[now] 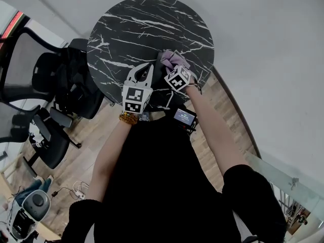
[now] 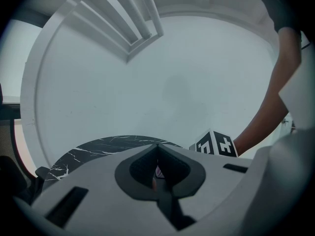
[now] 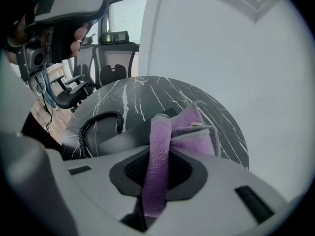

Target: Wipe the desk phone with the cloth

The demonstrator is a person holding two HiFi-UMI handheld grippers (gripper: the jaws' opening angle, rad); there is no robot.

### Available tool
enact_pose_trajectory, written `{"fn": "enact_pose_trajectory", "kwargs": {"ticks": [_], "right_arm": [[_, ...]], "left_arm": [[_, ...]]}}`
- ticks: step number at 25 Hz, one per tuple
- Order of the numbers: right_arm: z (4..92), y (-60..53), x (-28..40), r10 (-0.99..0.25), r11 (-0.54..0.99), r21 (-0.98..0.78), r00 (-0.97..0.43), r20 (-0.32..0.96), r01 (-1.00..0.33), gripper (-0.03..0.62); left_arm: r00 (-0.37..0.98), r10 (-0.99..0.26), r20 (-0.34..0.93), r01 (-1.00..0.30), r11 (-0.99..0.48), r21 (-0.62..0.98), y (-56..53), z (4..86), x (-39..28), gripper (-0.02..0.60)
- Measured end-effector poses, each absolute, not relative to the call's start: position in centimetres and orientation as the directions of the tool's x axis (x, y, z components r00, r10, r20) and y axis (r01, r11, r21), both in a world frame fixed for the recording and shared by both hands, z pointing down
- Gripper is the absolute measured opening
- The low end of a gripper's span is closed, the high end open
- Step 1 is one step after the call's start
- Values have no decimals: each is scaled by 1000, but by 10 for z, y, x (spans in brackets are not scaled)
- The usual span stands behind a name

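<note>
Cloth point(image 3: 194, 132) pinched fast between the jaws of right hand-held gripper point(image 3: 158, 154), one fold running up through the pads, the rest bunched ahead over the counter point(image 3: 147, 90). Left hand-held gripper point(image 2: 157, 154) clenched on nothing, lifted above the counter's near side. Phone point(image 3: 118, 137) lying on the counter's near part, just under the cloth, with coiled cord point(image 3: 93, 127) looping toward the counter's left edge.

Looks like the wiping step itself, or its very start; contact between cloth and phone not to be made out. Next move, as a judgement: lower the cloth flat onto the phone and sweep across it with light pressure, perhaps steadying the phone with the idle left hand-held gripper to avoid shoving it along the smooth top.

Edges: phone seemingly close to the counter's near rim, hence a risk of pushing it off with strokes toward the body. Better to stroke toward the counter's middle, bare and roomy. Wall point(image 1: 263, 44) close behind the counter's far and right sides, likely limiting the swing there. Chairs point(image 1: 61, 85) crowding the counter's left side, yet well apart from the work. Cord apt to snag the cloth, so best to keep the sweep off it.
</note>
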State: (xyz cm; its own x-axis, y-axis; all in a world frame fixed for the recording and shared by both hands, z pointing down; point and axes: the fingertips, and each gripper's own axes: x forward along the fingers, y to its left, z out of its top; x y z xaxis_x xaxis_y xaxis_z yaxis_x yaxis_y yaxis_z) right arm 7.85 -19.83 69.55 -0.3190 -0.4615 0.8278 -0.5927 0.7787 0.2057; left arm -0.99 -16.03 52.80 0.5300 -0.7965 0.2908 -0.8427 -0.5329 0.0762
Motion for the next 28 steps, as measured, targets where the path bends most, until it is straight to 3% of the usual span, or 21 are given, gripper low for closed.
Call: {"fn": "enact_pose_trajectory", "kwargs": {"ticks": [28], "right_arm": [[702, -181, 72, -448, 750, 184, -283, 848, -636, 63]], "left_arm": [[542, -790, 285, -835, -545, 76, -160, 526, -9, 12]]}}
